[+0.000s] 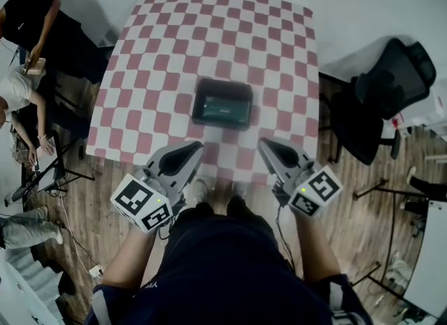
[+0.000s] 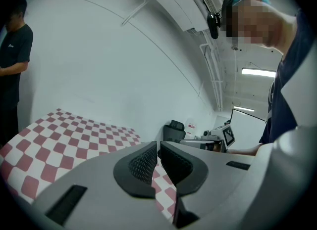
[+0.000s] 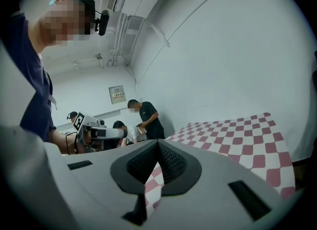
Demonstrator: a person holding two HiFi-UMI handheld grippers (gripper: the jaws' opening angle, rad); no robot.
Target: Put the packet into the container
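Your table (image 1: 160, 30) shows a pink-and-white check, the container (image 1: 222, 83) is black around a dark green packet (image 1: 222, 108), and your grey left gripper (image 1: 186, 153) and right gripper (image 1: 269, 147) carry black ribbed pads (image 2: 141, 164) and black-and-white marker cubes (image 1: 142, 203).

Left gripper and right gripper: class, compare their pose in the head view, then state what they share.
The left gripper slants up and rightward toward the container; the right gripper slants up and leftward toward it. The left gripper's marker cube sits lower in the head view than the right gripper's. Both are shut, hold nothing, and hover at the table's near edge, short of the container.
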